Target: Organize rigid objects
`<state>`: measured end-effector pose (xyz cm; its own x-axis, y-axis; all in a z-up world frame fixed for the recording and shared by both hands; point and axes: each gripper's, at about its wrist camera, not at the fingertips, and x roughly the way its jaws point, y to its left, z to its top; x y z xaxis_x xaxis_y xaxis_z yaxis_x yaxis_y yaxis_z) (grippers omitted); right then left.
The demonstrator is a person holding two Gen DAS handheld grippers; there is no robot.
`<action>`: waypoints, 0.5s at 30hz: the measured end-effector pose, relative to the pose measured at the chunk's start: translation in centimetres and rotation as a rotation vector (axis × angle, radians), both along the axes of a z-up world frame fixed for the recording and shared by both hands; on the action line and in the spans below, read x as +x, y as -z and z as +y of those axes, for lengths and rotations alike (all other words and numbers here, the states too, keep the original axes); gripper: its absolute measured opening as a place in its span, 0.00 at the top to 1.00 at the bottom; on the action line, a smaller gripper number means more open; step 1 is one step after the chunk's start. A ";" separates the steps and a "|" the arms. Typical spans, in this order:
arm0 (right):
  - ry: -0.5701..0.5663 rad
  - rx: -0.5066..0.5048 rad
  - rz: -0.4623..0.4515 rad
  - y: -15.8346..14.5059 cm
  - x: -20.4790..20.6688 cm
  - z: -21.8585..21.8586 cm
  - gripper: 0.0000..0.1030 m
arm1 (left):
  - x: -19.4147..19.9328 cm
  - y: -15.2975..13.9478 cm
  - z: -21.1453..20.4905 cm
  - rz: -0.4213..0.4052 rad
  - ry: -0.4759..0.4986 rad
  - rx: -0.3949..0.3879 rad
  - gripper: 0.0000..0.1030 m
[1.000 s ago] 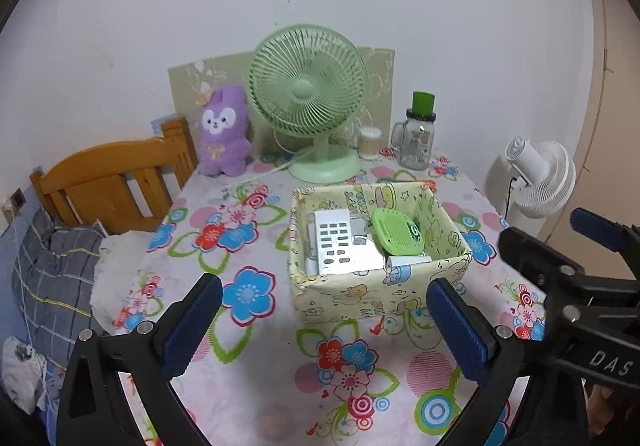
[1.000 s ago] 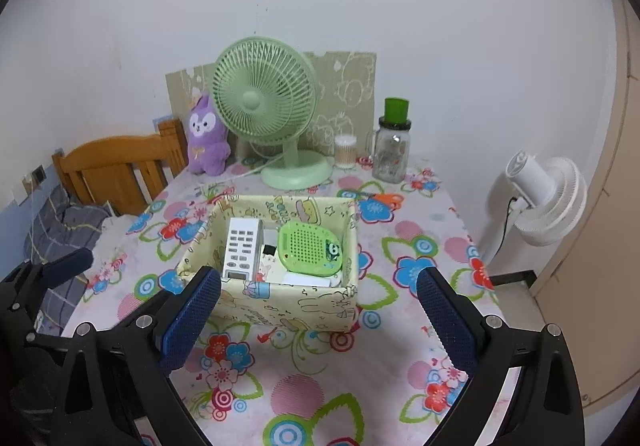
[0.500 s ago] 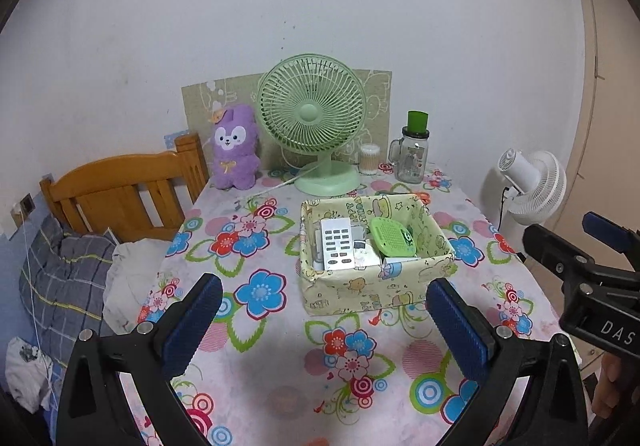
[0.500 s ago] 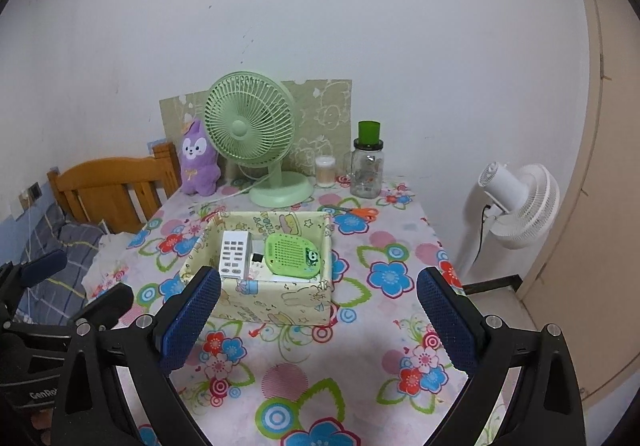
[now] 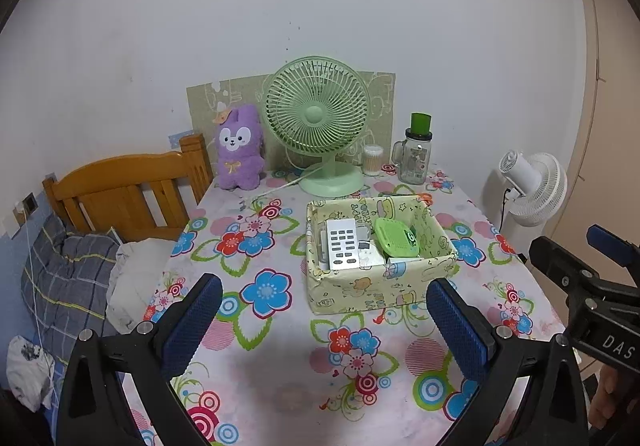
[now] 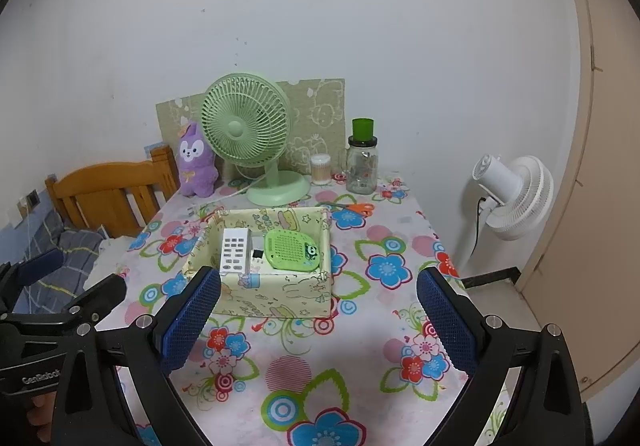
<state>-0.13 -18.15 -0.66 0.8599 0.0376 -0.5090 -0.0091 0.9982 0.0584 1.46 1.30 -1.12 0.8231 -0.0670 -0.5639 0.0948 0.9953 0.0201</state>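
At the left edge of the left wrist view, a wooden bed frame (image 5: pixel 120 186) and rumpled plaid bedding (image 5: pixel 60 278) press against the flower-print tablecloth (image 5: pixel 280 366), which suggests we work at a bedside table. Our left gripper (image 5: pixel 324 320) hangs low over the near cloth, its blue pads spread wide apart and carrying nothing. Along the wall stands a purple plush rabbit (image 5: pixel 239 148), then a green desk fan (image 5: pixel 320 126) whose cord trails across the cloth, a small tub of cotton swabs (image 5: pixel 373 160) and a glass jar with a green lid (image 5: pixel 416 154), all kept at the back, we judge, to leave the middle free.

There sits the task's own thing, a pale fabric storage box (image 5: pixel 380 290), well apart from both grippers. Inside it a white remote control (image 5: pixel 342 244) leans against the left wall beside a green round device (image 5: pixel 396 238), with white items under them that we cannot identify. Gathered like this, the rigid pieces appear already sorted. Behind the box, orange-handled scissors (image 6: pixel 358 208) lie loose on the cloth, perhaps the last candidate.

Further right, our right gripper (image 6: pixel 318 320) hovers with its pads equally wide and empty, and a white floor fan (image 6: pixel 512 198) stands off the table by the door.
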 end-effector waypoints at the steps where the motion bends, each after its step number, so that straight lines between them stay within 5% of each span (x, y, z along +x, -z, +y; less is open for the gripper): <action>1: 0.001 -0.004 -0.001 0.0 0.0 0.0 0.03 | 0.0 0.0 -0.1 0.000 0.004 0.001 0.00; 15: 0.031 -0.004 0.009 0.0 0.4 -0.2 0.03 | 0.0 -0.2 -1.0 -0.005 -0.003 0.030 0.00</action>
